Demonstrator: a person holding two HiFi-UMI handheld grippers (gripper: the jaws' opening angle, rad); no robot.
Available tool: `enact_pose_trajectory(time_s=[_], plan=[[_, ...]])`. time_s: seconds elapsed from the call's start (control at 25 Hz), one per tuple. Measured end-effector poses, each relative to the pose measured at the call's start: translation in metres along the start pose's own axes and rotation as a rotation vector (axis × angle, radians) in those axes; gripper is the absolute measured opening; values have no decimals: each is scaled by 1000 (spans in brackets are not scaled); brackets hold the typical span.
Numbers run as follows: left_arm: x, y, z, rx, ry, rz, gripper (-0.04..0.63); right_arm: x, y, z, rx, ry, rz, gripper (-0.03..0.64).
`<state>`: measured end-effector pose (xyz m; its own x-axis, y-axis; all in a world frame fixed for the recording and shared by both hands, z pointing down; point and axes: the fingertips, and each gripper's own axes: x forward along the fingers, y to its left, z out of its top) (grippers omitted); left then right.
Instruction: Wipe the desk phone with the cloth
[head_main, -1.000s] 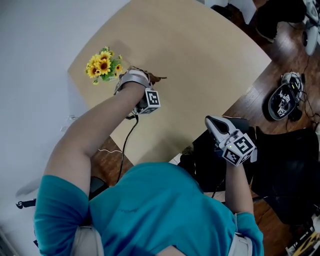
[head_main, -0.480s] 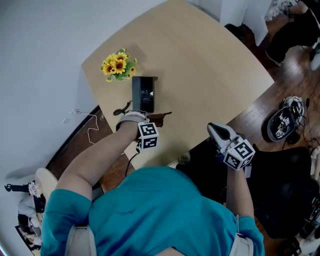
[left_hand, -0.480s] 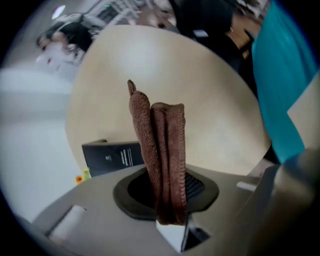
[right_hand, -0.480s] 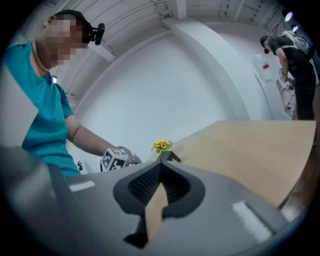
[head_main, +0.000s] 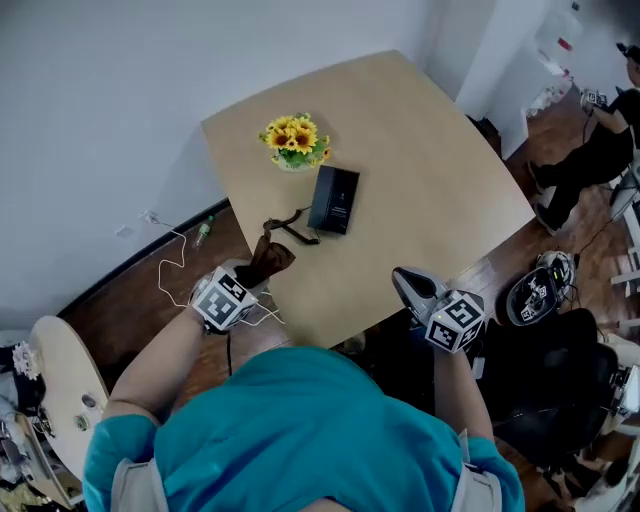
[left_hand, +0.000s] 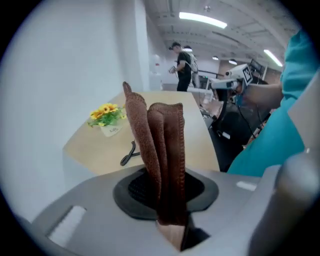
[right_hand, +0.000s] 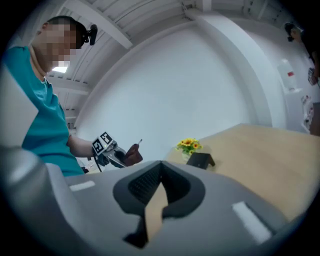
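The desk phone (head_main: 334, 199) is a flat black slab. It lies on the pale wooden table (head_main: 420, 170) just beside a small white pot (left_hand: 111, 130) that holds a bunch of sunflowers (head_main: 294, 138). In the right gripper view its near end is propped up, so it looks like a low wedge. A dark cord (head_main: 291, 230) runs from the phone toward the table edge nearest the person's left arm.

The cloth (left_hand: 162, 150) is brown, with a fuzzy weave and a stitched hem. It is folded into a few upright layers. The left gripper (head_main: 246, 285) pinches it at the bottom, jaws clamped tight on the fabric, and the free end stands up above them. From the head view the cloth hangs over the table's near-left edge, close to the end of the cord and apart from the phone. Whether it touches the cord cannot be told.

The right gripper (head_main: 408, 286) is held at the table's near edge, well apart from the phone. Its jaws are pressed together with nothing between them.
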<state>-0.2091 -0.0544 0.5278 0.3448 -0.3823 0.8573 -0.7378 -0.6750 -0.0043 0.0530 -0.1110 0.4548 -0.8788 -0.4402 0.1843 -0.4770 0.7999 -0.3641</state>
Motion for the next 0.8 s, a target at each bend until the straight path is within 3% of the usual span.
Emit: enact_pose_trajectory(time_s=[0.16,0.28,0.56,0.8], plan=[[-67,11,-42,-129,-190,-26,106,38,74,8,-54,22,25,3],[-107,13,-78,-211,-283,-68,106,53,122,10,-68,21,27,3],[-161,-30,-132,-322,-381,-64,106,26,195,2,-98,35,44,3],[-163,-109,-118,-362,-447,-55,106,-54,215,-18,-118,30,64,3]])
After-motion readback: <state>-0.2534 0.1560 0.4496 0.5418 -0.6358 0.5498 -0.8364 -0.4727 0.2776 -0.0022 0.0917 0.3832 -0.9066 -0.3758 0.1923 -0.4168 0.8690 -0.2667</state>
